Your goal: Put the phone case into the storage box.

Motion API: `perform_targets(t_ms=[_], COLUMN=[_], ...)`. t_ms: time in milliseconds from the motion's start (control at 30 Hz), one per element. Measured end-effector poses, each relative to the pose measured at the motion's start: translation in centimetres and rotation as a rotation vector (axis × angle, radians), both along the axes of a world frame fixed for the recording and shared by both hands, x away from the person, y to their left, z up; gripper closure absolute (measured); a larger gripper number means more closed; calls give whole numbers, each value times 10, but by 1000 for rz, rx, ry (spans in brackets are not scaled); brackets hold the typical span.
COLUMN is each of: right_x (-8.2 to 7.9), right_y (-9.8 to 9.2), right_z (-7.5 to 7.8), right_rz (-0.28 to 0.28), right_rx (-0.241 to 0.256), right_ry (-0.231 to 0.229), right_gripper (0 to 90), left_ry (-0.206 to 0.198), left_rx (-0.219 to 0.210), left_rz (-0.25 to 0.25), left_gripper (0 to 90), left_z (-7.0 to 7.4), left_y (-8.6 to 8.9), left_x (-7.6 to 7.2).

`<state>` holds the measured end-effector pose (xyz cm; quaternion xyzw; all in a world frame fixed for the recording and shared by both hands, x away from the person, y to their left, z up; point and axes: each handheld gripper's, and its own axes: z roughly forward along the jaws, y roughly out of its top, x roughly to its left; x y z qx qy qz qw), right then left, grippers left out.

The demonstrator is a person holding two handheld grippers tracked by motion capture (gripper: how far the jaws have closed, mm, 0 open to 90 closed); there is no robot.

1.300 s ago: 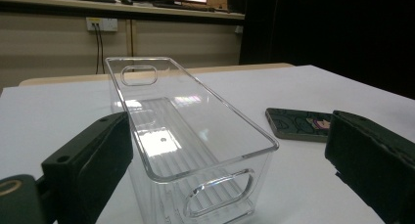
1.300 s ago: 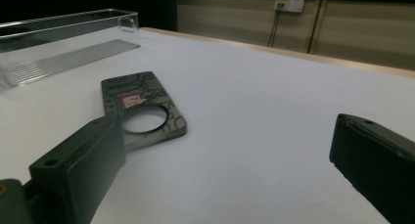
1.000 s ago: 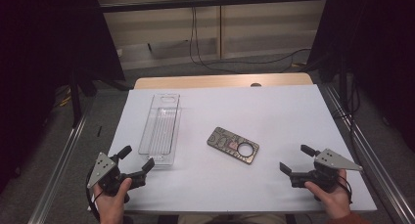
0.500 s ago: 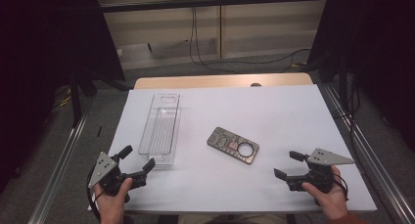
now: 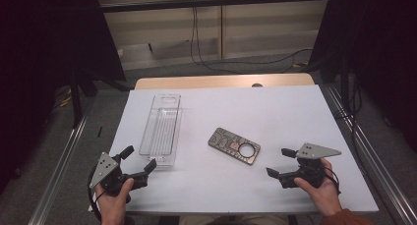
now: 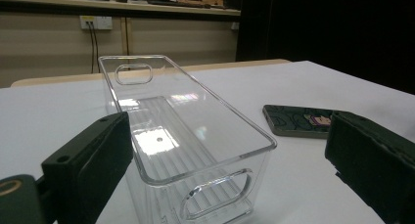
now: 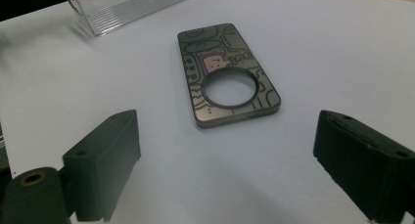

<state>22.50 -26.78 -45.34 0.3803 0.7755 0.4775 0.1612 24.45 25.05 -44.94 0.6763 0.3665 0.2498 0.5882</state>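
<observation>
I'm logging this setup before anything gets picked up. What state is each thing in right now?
Clear plastic rectangular bin: upright, open on top, empty.
Dark flat patterned phone case with a round hole: lying flat on the white table, apart from the bin.
Left gripper: open, holding nothing, pointed at the bin's near end.
Right gripper: open, holding nothing, pointed at the case.

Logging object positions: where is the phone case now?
The phone case lies flat mid-table in the high view, right of the clear tray, ahead of the right gripper.
</observation>
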Motion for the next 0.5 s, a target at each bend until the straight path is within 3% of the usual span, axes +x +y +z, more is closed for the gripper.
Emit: perform_targets(t_ms=[500], right_x=[35], right_y=[28], right_z=[8], right_rz=[48], right_rx=[-26], right_ry=[8], right_gripper=[44], left_ry=[9], left_rx=[-1], left_rz=[14], left_gripper=[38], left_z=[-1], left_y=[0], left_x=[0])
